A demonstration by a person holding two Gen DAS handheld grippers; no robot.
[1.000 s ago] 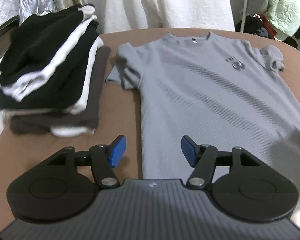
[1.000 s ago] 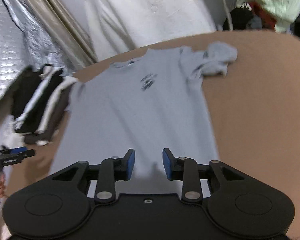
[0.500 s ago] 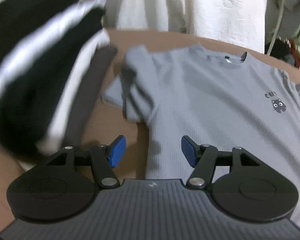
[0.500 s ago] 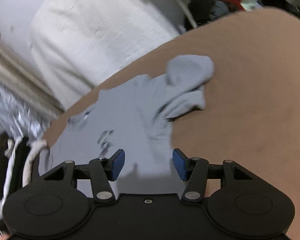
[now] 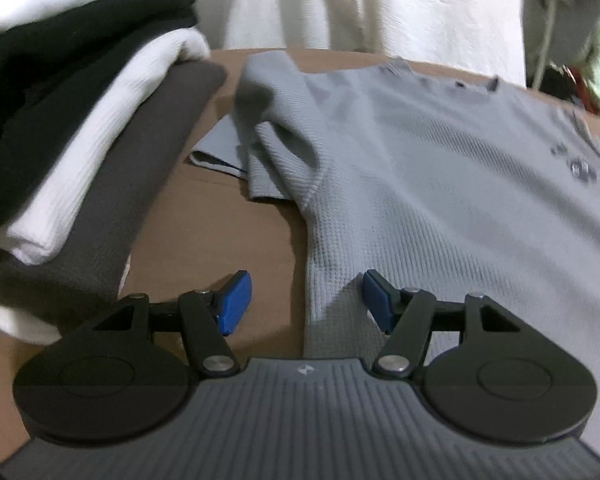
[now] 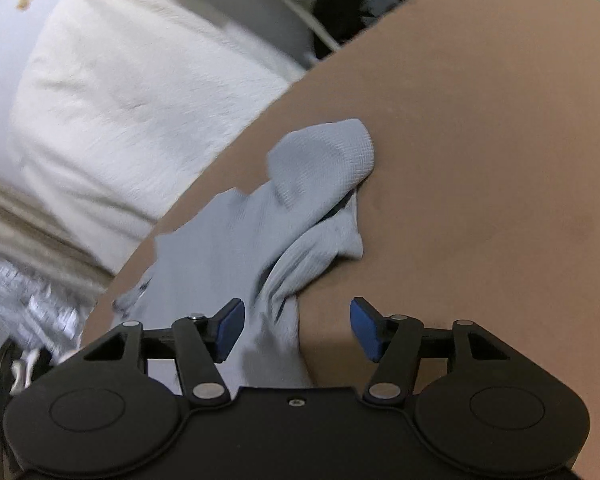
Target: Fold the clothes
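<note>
Brown counter (image 5: 228, 216) carries a grey T-shirt (image 5: 440, 184) spread flat beside stacked folded clothes (image 5: 80, 128), white fabric (image 6: 140, 92) behind, the left gripper (image 5: 306, 300) agape and empty, the right gripper (image 6: 296, 326) opening over its sleeve edge.

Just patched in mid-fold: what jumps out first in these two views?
A grey T-shirt lies spread flat on the brown table, with its sleeves bunched up. Left of it stands a stack of folded clothes in black, white and dark grey. Each gripper is low over a side edge of the shirt just below a sleeve: the left gripper is open, and the right gripper is opening, pressing on nothing.
</note>
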